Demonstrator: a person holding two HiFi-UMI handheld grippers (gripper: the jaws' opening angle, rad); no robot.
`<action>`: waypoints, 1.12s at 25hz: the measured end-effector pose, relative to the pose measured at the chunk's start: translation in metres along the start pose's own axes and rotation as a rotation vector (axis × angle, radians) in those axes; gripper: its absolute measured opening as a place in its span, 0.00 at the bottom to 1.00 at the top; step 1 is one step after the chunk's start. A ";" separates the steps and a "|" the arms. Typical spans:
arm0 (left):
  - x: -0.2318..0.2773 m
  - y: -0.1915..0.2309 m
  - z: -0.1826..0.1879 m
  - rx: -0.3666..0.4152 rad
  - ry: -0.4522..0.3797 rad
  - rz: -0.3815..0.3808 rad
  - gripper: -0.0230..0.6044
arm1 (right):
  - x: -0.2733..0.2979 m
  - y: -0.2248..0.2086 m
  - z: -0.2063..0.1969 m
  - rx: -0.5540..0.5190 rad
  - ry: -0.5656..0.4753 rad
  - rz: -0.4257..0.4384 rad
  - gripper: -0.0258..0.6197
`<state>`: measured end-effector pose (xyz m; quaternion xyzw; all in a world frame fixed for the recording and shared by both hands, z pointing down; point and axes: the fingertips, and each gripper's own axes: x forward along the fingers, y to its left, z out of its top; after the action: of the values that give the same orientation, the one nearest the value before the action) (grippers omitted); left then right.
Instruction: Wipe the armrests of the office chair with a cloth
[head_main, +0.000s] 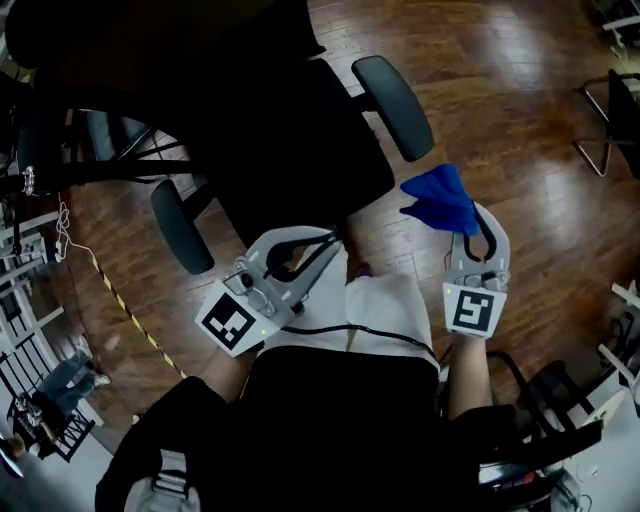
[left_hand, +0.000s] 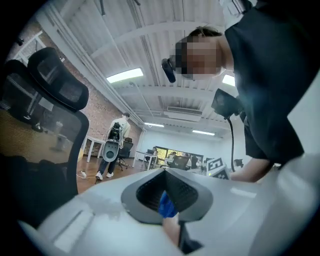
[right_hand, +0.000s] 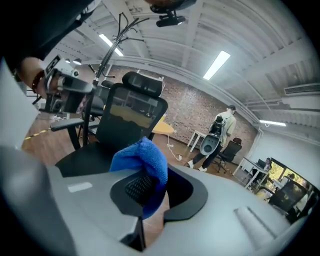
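Leaning over a black padded office chair (head_main: 290, 150), the person has both forearms stretched forward in the head view. The white left gripper (head_main: 330, 240) angles up and to the right over the seat's front edge. Its dark fingers are drawn together at the tips, with nothing between them. The white right gripper (head_main: 474, 228) points straight ahead, clamped on a bunched blue microfibre cloth (head_main: 440, 198) that sticks out past its jaws. The cloth hangs over the brown wooden floor (head_main: 520, 110), just below the chair's oval right-hand armrest (head_main: 392, 105) and not touching it. The oval left-hand armrest (head_main: 182, 225) sits well apart, beyond the left gripper. The chair's back is lost in shadow at the top, and both hands are mostly hidden behind the marker cubes.

The left gripper view tilts up at the person's dark torso and the ceiling lights. The jaws meet in a peak. A small blue patch (left_hand: 167, 205) shows low in the slit behind the pads; I cannot tell whether it is the cloth seen beyond. The chair's headrest and mesh back are cut off at the left edge. A distant bystander (left_hand: 116, 145) stands by the desks.

In the right gripper view the jaws pinch the cloth. One fold rises above the pads and a tail hangs below. The chair stands beyond, its base hidden behind the gripper body.
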<state>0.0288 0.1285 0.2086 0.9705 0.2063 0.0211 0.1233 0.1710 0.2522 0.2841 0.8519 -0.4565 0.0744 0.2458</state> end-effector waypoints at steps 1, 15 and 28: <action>0.009 0.008 0.006 -0.014 -0.017 0.014 0.04 | 0.017 -0.005 -0.009 -0.031 0.037 0.031 0.10; 0.117 0.111 -0.022 -0.193 -0.129 0.494 0.04 | 0.211 -0.018 -0.080 -0.156 0.185 0.659 0.10; 0.092 0.123 -0.067 -0.168 -0.076 0.816 0.04 | 0.333 -0.004 -0.025 -0.297 0.096 0.761 0.10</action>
<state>0.1558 0.0724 0.3035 0.9592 -0.2023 0.0489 0.1912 0.3672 0.0197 0.4218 0.5732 -0.7327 0.1326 0.3421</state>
